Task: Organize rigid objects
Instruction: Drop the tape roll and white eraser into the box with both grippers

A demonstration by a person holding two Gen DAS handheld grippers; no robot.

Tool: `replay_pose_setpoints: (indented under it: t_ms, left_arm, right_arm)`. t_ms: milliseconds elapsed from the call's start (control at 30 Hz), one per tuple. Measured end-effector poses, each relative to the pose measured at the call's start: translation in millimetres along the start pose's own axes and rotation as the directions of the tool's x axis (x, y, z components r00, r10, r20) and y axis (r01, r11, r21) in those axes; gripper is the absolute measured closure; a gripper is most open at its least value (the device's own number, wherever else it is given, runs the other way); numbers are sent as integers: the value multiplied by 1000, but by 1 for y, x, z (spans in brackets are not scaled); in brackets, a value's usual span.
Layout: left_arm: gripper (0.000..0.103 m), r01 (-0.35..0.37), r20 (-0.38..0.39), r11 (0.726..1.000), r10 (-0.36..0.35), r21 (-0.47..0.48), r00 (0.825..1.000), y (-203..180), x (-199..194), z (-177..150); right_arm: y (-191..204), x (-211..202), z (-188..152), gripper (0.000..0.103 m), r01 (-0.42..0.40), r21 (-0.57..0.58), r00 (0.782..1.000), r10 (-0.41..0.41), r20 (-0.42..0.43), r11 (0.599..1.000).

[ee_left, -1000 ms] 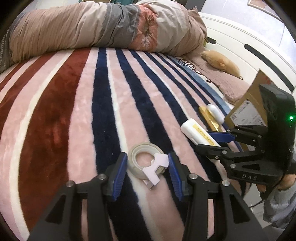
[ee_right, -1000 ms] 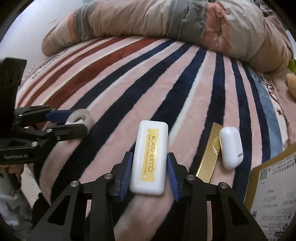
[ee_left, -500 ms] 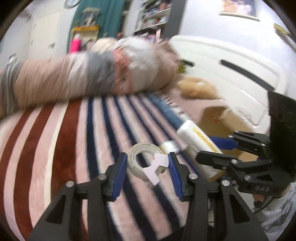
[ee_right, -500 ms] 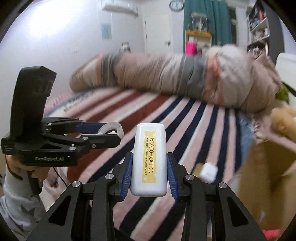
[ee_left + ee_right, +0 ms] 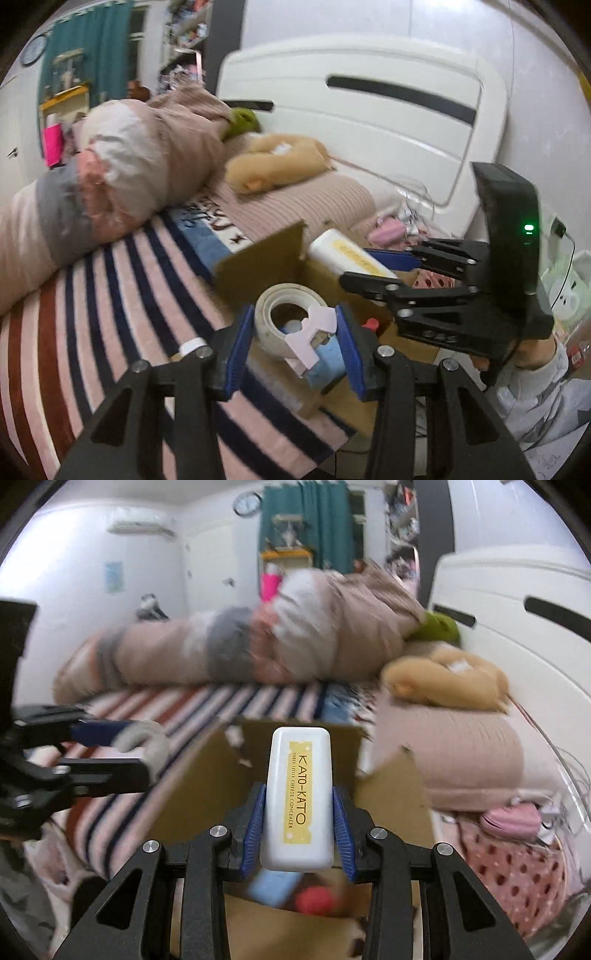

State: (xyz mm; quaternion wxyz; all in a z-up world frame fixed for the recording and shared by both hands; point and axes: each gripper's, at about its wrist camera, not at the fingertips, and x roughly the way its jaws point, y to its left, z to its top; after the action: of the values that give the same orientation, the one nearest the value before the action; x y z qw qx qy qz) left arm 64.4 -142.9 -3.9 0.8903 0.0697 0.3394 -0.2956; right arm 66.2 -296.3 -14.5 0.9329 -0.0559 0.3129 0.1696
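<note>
We held the white oblong case with its yellow label (image 5: 297, 800) clamped in the right gripper (image 5: 298, 832), long axis toward 12 o'clock, above the open brown cardboard box (image 5: 192, 786); the left gripper (image 5: 295, 350), at 9 o'clock, was clamped on the white tape roll (image 5: 275, 314) over the same box.

Wrist views—shared cardboard box (image 5: 266, 254) close.

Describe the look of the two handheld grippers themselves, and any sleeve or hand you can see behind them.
Both are matte black frames with silver screws and ribbed blue pads. In the left wrist view, the left gripper fills the foreground; the right gripper carries a tall black housing with a green light and faint embossed lettering, too blurred to read. A hand in a light grey sleeve holds it.
</note>
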Motion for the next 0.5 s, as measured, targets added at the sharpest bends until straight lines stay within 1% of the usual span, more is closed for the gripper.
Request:
replay_pose_setpoints:
  t_ms: [67,133,200,233,300,400,500]
  left_arm:
    - [61,-15,-41,1000,15,22,999,-8,16,5]
    - [61,-32,-97,999,35,30,995,-13,35,6]
    - [61,-44,-126,998,49,43,991,-13,44,4]
    - [61,-47,-133,998,53,50,990,-14,45,2]
    - [61,-53,-148,996,63,69,987,-16,49,0]
    - [61,-56,-166,995,69,83,984,-15,54,1]
    - [61,-53,-173,995,66,80,983,-13,60,4]
  right_arm:
    - [-12,13,-1,72,-6,7,1000,6,-30,1000]
    - [-15,29,-4,72,15,1,998,-14,-61,1000]
    - [-17,44,-7,72,45,-8,995,-45,-88,999]
    - [-18,50,-9,72,46,-5,993,-47,-107,999]
    - [-17,46,-16,72,39,-4,993,-39,-112,999]
    - [-17,46,-17,72,49,-15,994,-50,-100,999]
    - [-17,44,-16,72,28,-3,996,-28,-89,1000]
